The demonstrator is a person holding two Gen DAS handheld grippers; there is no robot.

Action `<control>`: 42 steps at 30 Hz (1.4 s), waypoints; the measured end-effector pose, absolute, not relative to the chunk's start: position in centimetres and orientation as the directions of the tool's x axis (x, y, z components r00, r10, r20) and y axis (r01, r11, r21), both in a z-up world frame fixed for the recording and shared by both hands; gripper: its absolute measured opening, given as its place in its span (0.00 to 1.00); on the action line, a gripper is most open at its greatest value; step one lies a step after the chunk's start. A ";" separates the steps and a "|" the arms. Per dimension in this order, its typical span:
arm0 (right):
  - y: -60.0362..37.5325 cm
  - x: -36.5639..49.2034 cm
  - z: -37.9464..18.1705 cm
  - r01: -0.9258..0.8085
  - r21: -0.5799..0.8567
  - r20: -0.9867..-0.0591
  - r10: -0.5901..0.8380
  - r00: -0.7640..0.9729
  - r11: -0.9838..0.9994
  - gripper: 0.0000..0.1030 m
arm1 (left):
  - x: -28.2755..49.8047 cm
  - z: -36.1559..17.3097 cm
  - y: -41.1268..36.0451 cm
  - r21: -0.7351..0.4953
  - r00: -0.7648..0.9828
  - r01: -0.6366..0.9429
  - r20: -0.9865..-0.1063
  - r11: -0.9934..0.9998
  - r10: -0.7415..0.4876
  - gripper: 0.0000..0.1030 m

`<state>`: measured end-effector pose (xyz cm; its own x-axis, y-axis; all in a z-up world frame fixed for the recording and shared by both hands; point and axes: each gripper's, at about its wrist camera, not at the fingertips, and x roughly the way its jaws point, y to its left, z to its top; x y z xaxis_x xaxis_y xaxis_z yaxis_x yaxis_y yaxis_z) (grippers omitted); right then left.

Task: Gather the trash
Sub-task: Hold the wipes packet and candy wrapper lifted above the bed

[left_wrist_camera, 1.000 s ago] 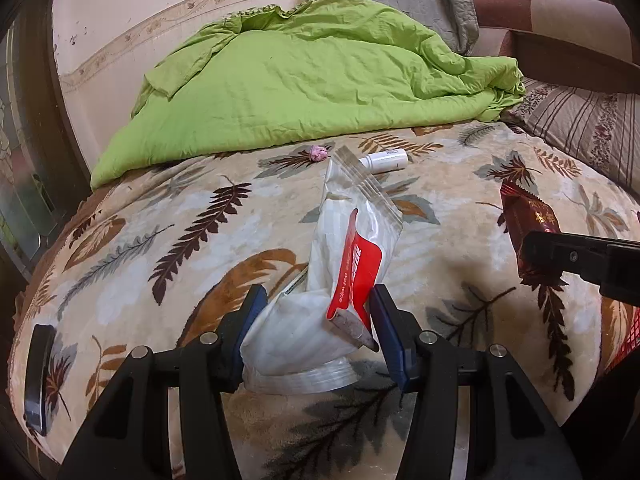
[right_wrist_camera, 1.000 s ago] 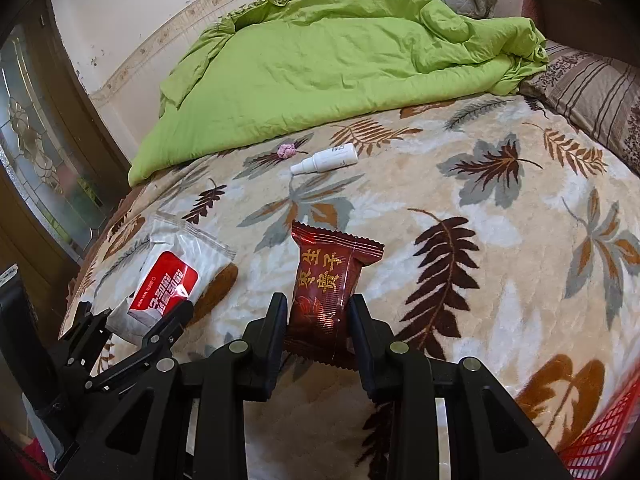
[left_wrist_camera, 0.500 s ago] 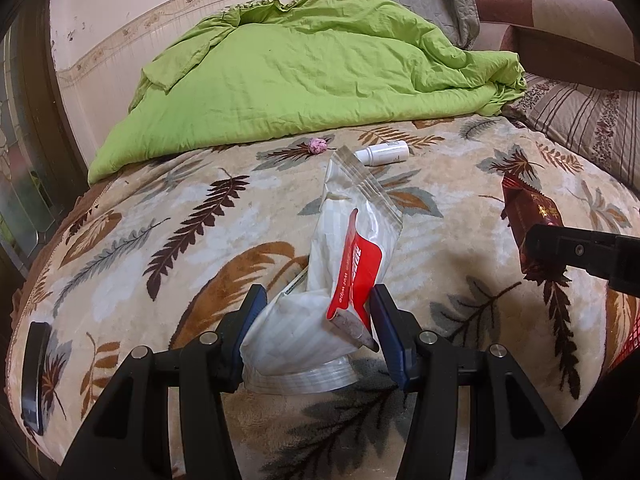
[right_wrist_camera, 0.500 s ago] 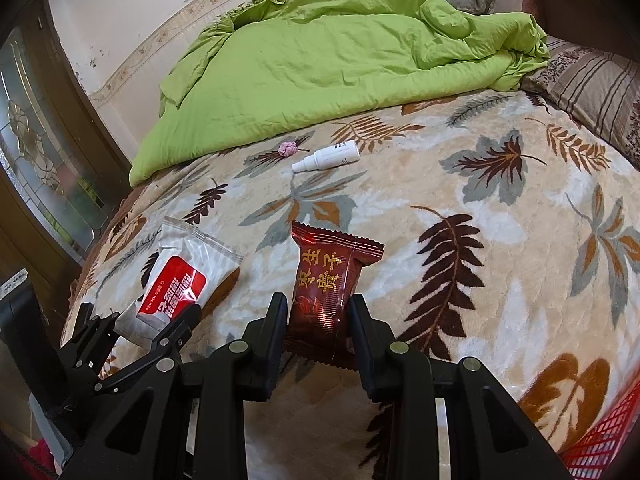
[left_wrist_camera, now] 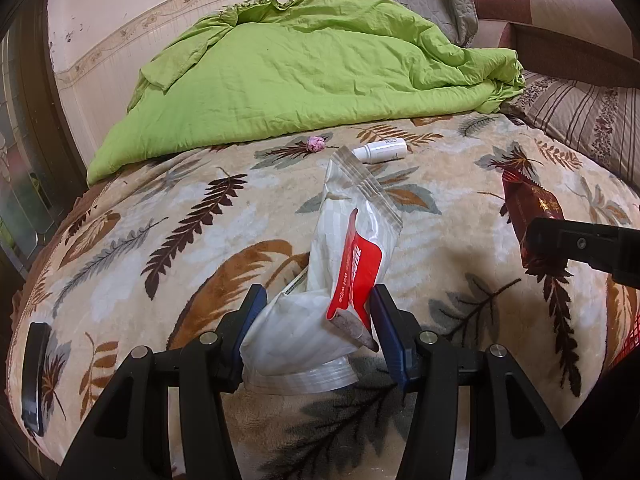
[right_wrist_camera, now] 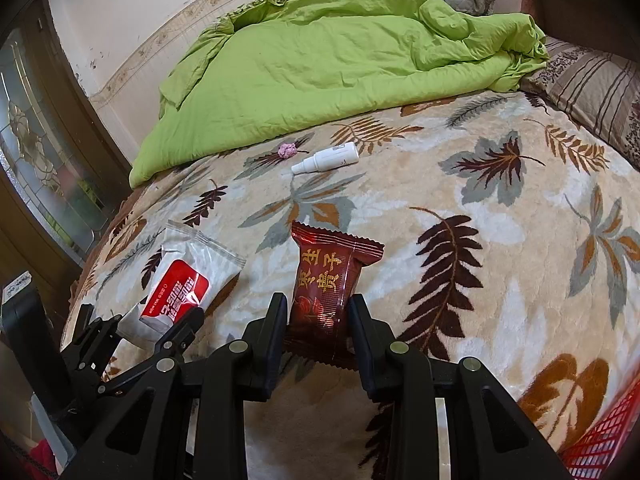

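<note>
Left wrist view: we are pinching light, crinkly white-and-red plastic wipe packet in left gripper; right gripper clamping limp dark-red foil snack wrapper at lower end; both slippery, we judge.

— From where is the bed seen?
— Both views are taken low and close over the leaf-patterned blanket, along each gripper's fingers, faced toward the green duvet at 12 o'clock.
— What is shared?
— The white bottle and pink wad are caught by both; the right gripper is seen at 3 o'clock in the left view, the left gripper at 8 o'clock in the right view
</note>
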<state>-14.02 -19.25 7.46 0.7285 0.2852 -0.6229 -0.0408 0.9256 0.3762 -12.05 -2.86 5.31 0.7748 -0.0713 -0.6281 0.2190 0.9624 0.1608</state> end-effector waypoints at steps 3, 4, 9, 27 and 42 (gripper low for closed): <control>-19.3 -14.0 7.5 -0.041 0.376 -0.623 0.285 0.729 0.926 0.33 | -12.0 5.3 -2.9 0.161 0.774 0.220 -0.629 0.962 -0.072 0.51; -19.3 -14.0 7.5 -0.042 0.376 -0.623 0.286 0.728 0.926 0.33 | -12.0 5.2 -2.9 0.162 0.774 0.221 -0.629 0.962 -0.072 0.51; -19.3 -14.0 7.4 -0.042 0.376 -0.623 0.286 0.728 0.926 0.33 | -12.1 5.1 -2.9 0.164 0.774 0.221 -0.629 0.961 -0.071 0.51; -19.3 -14.0 7.5 -0.042 0.377 -0.623 0.287 0.728 0.925 0.33 | -12.1 5.0 -3.0 0.162 0.771 0.226 -0.632 0.960 -0.075 0.51; -19.3 -14.0 7.5 -0.041 0.379 -0.622 0.288 0.728 0.924 0.33 | -12.2 5.0 -3.1 0.163 0.770 0.227 -0.633 0.960 -0.075 0.51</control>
